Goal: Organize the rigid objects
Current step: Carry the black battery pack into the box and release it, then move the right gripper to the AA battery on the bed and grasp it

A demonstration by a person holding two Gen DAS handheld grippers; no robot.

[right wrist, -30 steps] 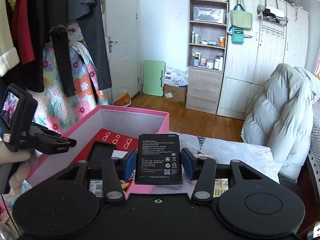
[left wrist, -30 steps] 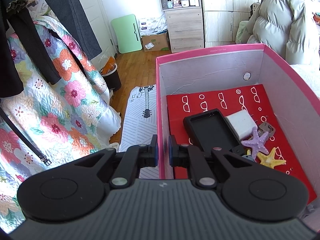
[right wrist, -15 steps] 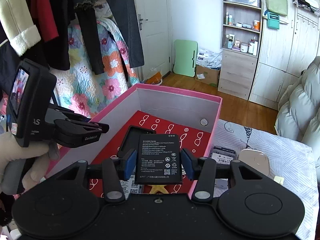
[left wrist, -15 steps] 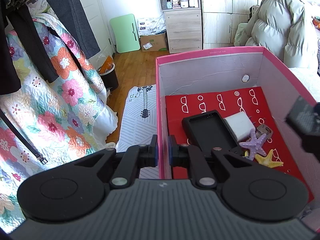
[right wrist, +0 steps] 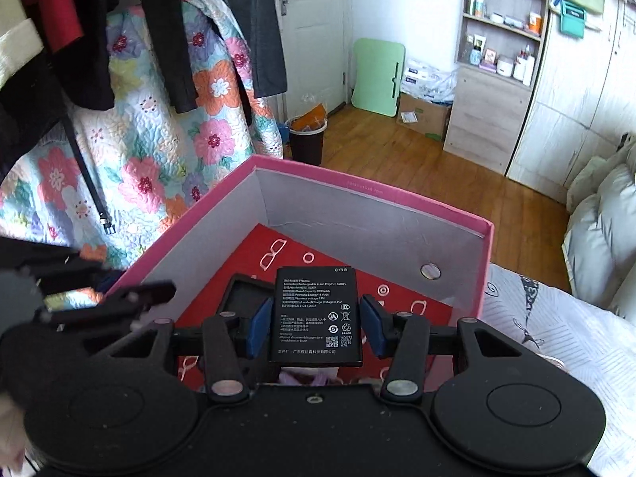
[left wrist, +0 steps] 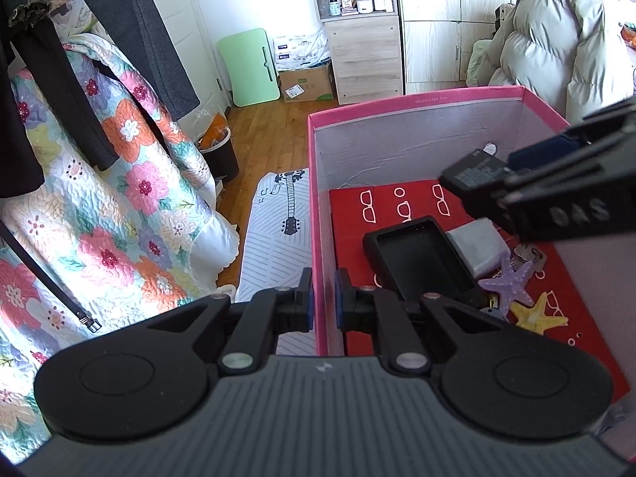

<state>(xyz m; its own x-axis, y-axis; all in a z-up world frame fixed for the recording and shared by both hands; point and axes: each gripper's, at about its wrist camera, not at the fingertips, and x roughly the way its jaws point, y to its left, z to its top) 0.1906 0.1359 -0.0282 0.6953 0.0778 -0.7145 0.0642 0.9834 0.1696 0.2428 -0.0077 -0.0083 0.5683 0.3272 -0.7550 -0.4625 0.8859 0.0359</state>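
A pink box [left wrist: 417,99] with a red patterned floor stands open on the bed. In it lie a black phone case [left wrist: 421,262], a white block [left wrist: 477,250], keys [left wrist: 528,254], a purple starfish [left wrist: 508,282] and a yellow starfish [left wrist: 536,314]. My left gripper [left wrist: 324,302] is shut on the box's near left wall, one pad on each side. My right gripper [right wrist: 315,320] is shut on a black battery [right wrist: 316,314], label up, and hangs above the box's inside. The left wrist view shows the battery [left wrist: 473,173] coming in from the right, over the case.
A floral quilt [left wrist: 99,218] and dark hanging clothes [left wrist: 151,39] fill the left. A dark bin [right wrist: 308,139] stands on the wood floor behind the box. The white guitar-print sheet [left wrist: 278,230] lies left of the box, and a puffy pale coat [left wrist: 556,39] sits at the far right.
My right gripper has carried the battery leftward and lower, from beside the box to above its inside, and now shows large in the left wrist view. The left gripper has stayed on the wall.
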